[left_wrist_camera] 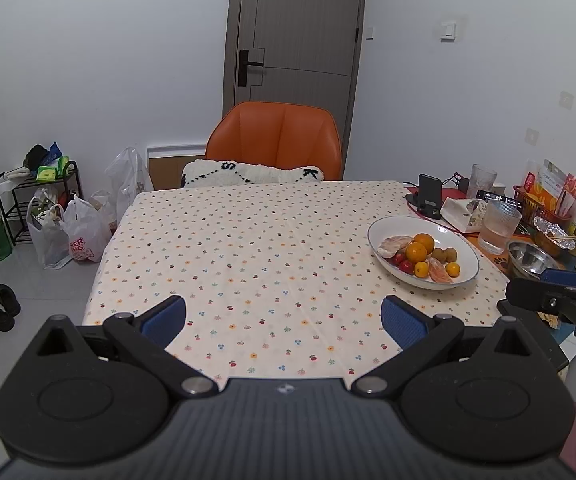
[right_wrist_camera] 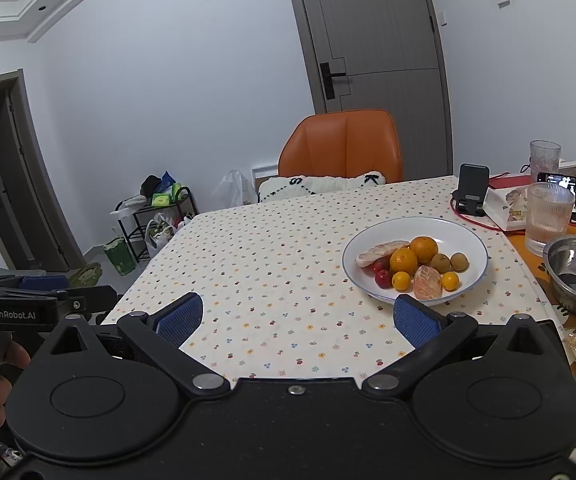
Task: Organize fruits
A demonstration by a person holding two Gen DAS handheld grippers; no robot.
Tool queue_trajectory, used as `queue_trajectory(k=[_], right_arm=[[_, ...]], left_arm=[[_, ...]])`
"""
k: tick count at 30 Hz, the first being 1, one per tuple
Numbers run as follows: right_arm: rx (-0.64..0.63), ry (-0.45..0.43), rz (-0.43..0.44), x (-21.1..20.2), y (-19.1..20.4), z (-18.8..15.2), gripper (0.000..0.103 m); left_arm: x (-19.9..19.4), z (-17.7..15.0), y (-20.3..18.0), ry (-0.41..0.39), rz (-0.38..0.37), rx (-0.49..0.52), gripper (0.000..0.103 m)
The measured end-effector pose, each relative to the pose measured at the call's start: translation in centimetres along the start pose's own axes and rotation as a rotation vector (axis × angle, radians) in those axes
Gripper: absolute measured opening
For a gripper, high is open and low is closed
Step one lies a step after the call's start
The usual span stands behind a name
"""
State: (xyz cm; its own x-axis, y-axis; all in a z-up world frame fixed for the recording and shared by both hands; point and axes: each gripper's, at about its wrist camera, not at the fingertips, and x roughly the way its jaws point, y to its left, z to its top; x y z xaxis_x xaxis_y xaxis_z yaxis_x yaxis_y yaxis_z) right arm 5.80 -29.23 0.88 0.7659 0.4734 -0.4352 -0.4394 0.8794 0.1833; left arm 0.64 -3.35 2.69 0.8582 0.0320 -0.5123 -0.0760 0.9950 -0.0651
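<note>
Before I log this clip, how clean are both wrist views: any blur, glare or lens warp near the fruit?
Left wrist view: sharp, evenly lit; dark fisheye corners; white plate and fruit clear, shadows soft. Right wrist view: equally sharp; door and ceiling edges bow strongly; faint sheen on the steel bowl, no glare on the oranges. Each view's own tool, left and right, fills the bottom.

left gripper: jaws wide apart, empty | right gripper: jaws wide apart, empty
</note>
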Motion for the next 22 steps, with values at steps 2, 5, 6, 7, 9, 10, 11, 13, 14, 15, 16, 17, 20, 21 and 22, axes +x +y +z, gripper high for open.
queue_trajectory(k=[2, 5, 6, 7, 9, 10, 11, 13, 14, 15, 16, 17, 20, 21, 22], right_arm=[[0.000, 0.000, 0.001, 0.01, -0.03, 0.00, 0.103], [-0.002, 0.002, 0.000, 0.02, -0.03, 0.00, 0.103], [-0.002, 0.002, 0.000, 0.01, -0.03, 0.01, 0.103], [-0.001, 0.001, 0.001, 0.02, -0.02, -0.01, 0.103], [-0.001, 0.001, 0.001, 0.02, -0.01, -0.02, 0.103], [-0.002, 0.001, 0.001, 0.02, -0.01, -0.02, 0.103], [-0.002, 0.002, 0.000, 0.02, -0.01, -0.02, 0.103], [-0.003, 0.004, 0.000, 0.09, 0.02, -0.09, 0.103], [-0.003, 0.005, -0.001, 0.15, 0.03, -0.15, 0.103], [-0.002, 0.007, -0.003, 0.23, 0.00, -0.20, 0.103], [-0.001, 0.011, -0.005, 0.35, -0.01, -0.25, 0.103], [0.001, 0.014, -0.006, 0.44, -0.04, -0.29, 0.103], [0.001, 0.017, -0.007, 0.60, -0.08, -0.38, 0.103], [0.001, 0.018, -0.007, 0.64, -0.07, -0.37, 0.103], [0.001, 0.017, -0.006, 0.65, -0.07, -0.36, 0.103]], left_arm=[[0.01, -0.01, 0.01, 0.000, 0.000, 0.000, 0.103], [0.02, -0.03, 0.01, 0.001, -0.001, -0.001, 0.103], [0.02, -0.02, 0.01, 0.001, 0.000, 0.000, 0.103], [0.00, -0.04, 0.02, 0.001, 0.000, 0.000, 0.103], [0.02, -0.02, 0.01, 0.001, -0.001, -0.001, 0.103], [0.02, -0.02, 0.01, 0.001, -0.001, -0.001, 0.103], [0.02, -0.02, 0.00, 0.001, -0.001, -0.001, 0.103], [0.03, -0.12, -0.04, -0.001, -0.002, 0.003, 0.103], [0.12, -0.13, -0.14, 0.000, -0.001, 0.005, 0.103], [0.18, -0.16, -0.20, 0.001, 0.003, 0.007, 0.103], [0.23, -0.20, -0.24, 0.002, 0.003, 0.008, 0.103], [0.26, -0.23, -0.28, 0.003, 0.001, 0.010, 0.103], [0.38, -0.24, -0.37, 0.006, -0.001, 0.014, 0.103], [0.41, -0.26, -0.37, 0.006, -0.001, 0.014, 0.103], [0.41, -0.26, -0.36, 0.007, -0.003, 0.015, 0.103]])
